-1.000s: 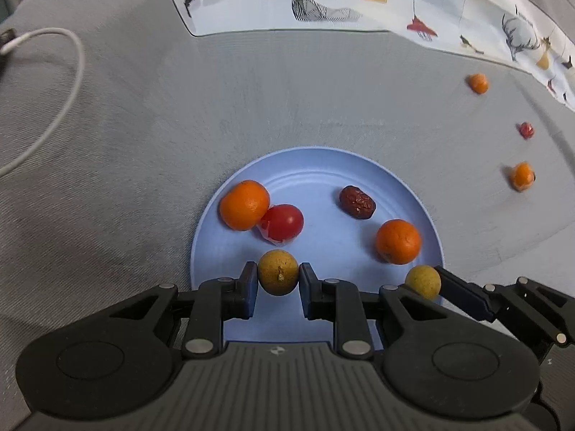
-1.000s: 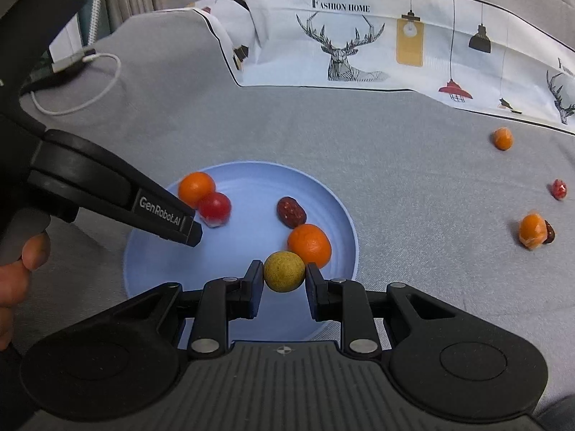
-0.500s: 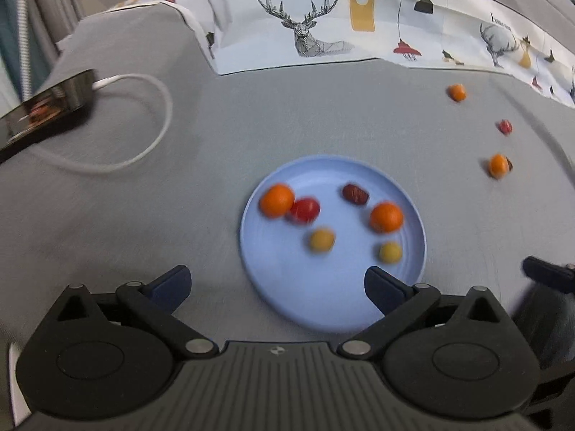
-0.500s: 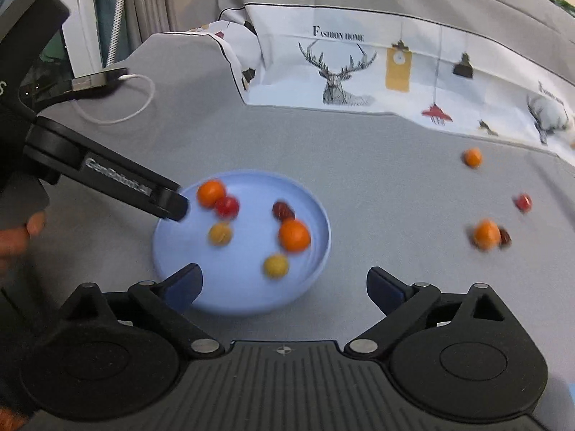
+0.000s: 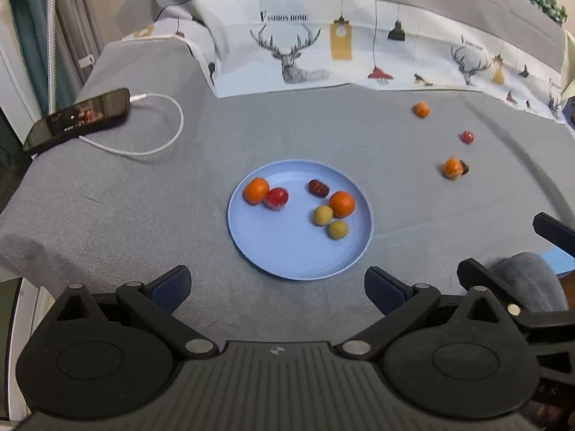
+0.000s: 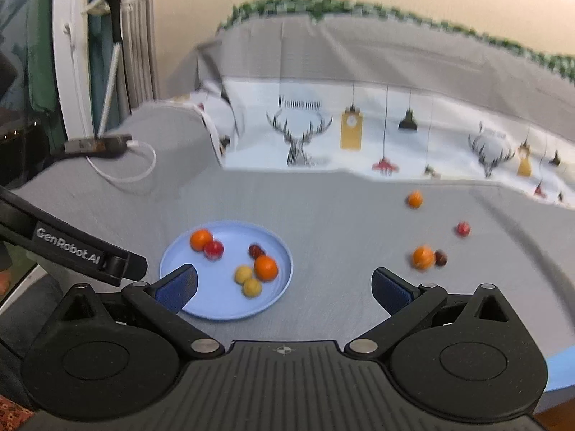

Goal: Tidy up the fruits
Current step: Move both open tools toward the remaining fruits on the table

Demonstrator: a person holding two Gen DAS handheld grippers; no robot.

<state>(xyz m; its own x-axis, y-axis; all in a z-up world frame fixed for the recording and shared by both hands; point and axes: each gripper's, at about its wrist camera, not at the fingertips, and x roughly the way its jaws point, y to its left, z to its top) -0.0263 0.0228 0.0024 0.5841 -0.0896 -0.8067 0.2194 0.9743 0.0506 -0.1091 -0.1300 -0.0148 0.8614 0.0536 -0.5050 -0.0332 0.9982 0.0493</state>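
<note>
A light blue plate (image 5: 287, 255) (image 6: 222, 305) lies on the grey cloth. On it are two oranges (image 5: 256, 190) (image 5: 341, 204), a red tomato (image 5: 276, 198), a dark date (image 5: 318, 187) and two yellow-green fruits (image 5: 322, 215) (image 5: 337, 230). My left gripper (image 5: 276, 283) is open and empty, held back from the plate's near rim. My right gripper (image 6: 284, 287) is open and empty, back from the plate, with the plate to its left. Loose on the cloth at the right are two oranges (image 6: 414, 199) (image 6: 423, 256), a red fruit (image 6: 463, 229) and a date (image 6: 440, 258).
A phone (image 5: 77, 118) with a white cable (image 5: 158, 143) lies at the far left. A printed white deer cloth (image 5: 359, 61) covers the back. The left gripper's finger (image 6: 72, 251) shows at the left of the right wrist view. The cloth's edge drops off at the left.
Both grippers let go of their yellow-green fruits onto the plate, opened wide and drew back and up. The two fruits now rest beside the right orange.
</note>
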